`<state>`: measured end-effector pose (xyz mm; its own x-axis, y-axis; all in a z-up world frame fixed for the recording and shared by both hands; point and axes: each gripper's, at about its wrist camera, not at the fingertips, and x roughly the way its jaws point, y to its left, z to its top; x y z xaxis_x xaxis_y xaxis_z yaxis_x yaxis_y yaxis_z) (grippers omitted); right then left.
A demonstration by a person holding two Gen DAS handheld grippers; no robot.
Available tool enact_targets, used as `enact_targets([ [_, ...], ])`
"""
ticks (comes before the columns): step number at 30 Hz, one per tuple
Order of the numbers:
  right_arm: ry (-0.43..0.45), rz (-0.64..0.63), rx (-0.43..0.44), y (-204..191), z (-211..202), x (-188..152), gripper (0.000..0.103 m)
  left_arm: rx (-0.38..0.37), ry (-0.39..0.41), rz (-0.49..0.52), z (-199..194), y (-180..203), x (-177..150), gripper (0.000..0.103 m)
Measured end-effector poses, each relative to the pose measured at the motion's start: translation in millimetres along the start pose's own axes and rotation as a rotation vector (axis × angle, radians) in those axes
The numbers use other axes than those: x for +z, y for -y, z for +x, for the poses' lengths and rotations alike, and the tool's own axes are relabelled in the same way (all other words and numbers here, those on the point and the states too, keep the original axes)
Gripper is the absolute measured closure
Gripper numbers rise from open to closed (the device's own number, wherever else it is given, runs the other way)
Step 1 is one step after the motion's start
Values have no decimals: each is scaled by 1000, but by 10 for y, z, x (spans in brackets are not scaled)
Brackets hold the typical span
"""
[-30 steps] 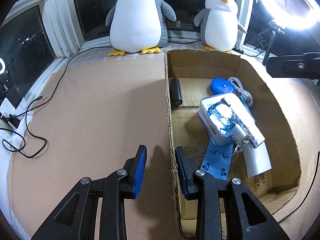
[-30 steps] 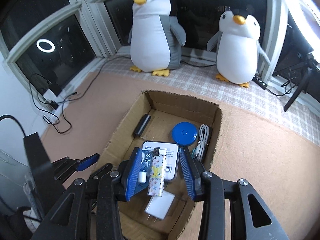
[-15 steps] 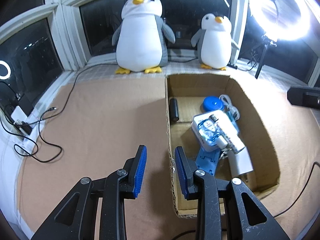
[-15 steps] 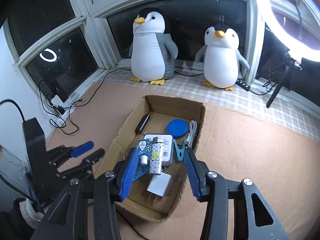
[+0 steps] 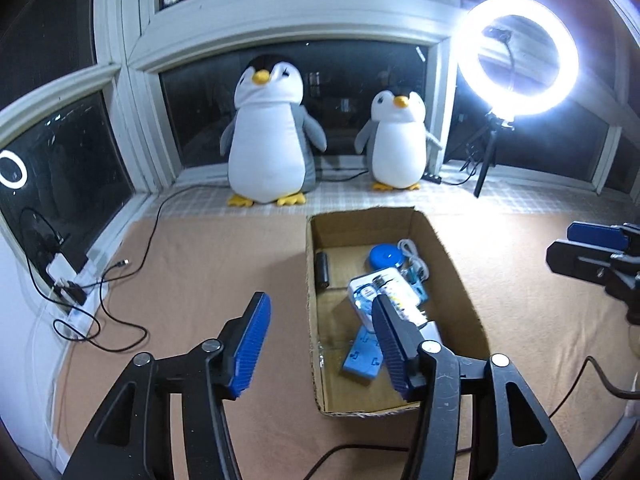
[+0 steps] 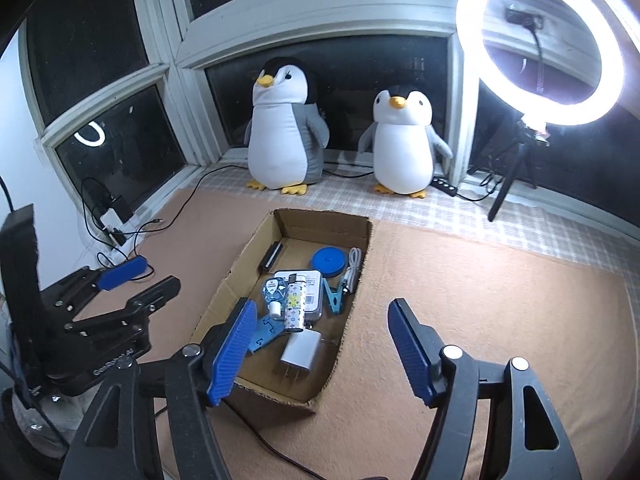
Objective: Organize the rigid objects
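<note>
Left hand-held gripper (image 5: 320,336) and right hand-held gripper (image 6: 320,340): both spread wide, empty, above the near end of the cardboard box (image 6: 352,320). Box on tan surface holds white charger (image 6: 300,350), patterned lighter (image 6: 295,300), blue disc (image 6: 328,260), black cylinder (image 6: 271,255). Two plush penguins (image 6: 282,132) on windowsill behind.

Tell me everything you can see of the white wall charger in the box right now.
The white wall charger is a small glossy plastic block with rounded edges, lying flat on the floor of the cardboard box, near the box's front end. Its two metal prongs point toward the camera in the right wrist view. The patterned lighter lies just behind it, its end at or over the charger's back edge. Neither tool touches it; in the left wrist view it is mostly hidden.
</note>
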<state>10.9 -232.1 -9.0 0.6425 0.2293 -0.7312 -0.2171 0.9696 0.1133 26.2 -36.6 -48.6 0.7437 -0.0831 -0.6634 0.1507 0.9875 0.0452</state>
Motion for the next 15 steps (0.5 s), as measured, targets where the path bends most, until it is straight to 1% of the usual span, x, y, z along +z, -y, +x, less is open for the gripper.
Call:
enact_targets([
  [1,6,4,-12,3,-30,-18,35,0,5,4,-35,21,2,43],
  [2,11,8,-18,0,-58,-33,34,-1,9,5,-62,31,9,39],
  [4,18,13,-26,3,-104,-60,34,-6,19,8,-127,56,15,34],
  [10,43,27,-53,12,-220,-110,34,-12,21,10,-224,123,5,33],
  [15,56,38,-72,18,-285,-154,33,-11,21,10,-255,129,-16,29],
])
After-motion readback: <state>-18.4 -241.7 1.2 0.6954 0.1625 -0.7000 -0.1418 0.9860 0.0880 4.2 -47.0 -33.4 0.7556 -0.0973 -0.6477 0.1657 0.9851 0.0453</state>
